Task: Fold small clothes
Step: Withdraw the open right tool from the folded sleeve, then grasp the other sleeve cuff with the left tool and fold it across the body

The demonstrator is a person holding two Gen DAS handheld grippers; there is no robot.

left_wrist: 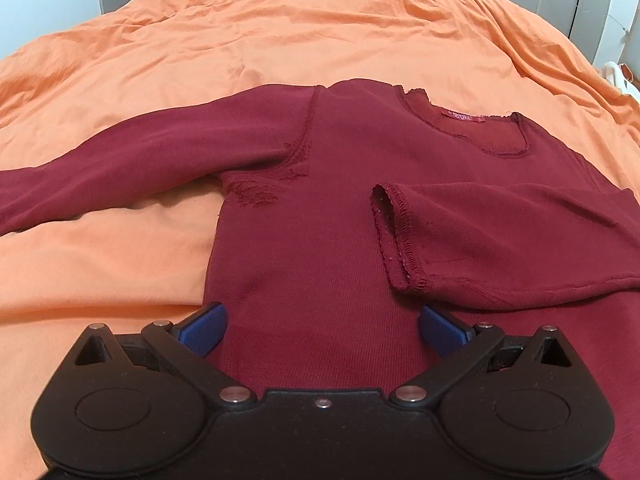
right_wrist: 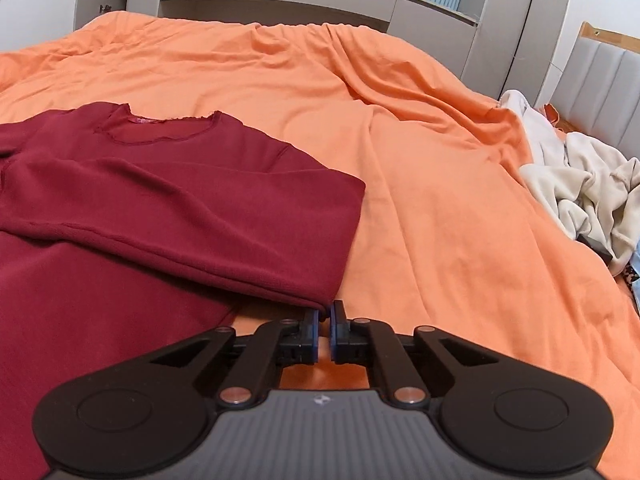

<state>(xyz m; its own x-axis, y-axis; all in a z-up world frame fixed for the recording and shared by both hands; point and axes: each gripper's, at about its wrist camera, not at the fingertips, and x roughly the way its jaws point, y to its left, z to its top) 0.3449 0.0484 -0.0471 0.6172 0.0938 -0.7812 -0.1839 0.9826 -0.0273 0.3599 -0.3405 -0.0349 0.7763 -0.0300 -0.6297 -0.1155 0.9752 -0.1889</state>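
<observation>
Right gripper first: its jaws are clamped tight together at the corner of the dark red long-sleeved knit top, right where the folded-over sleeve meets the side edge. Whether a sliver of cloth is actually caught between the blue pads I cannot tell; the corner lies touching their tips, just ahead and a shade to the left.

Over to the left gripper: jaws spread wide, nothing between them but air, hovering above the lower body of the top. The garment runs straight ahead of those jaws, neckline far beyond, one sleeve stretched out to the left, the other already laid across the chest with its cuff just ahead and to the right.

This is thin, soft ribbed fabric, light and floppy; I'd expect it to sag and drag when lifted, so a hem edge or a corner is the sensible grip, not the middle.

Everything rests on a rumpled orange bedsheet. Well off to the right of the right jaws sits a heap of cream clothes.
</observation>
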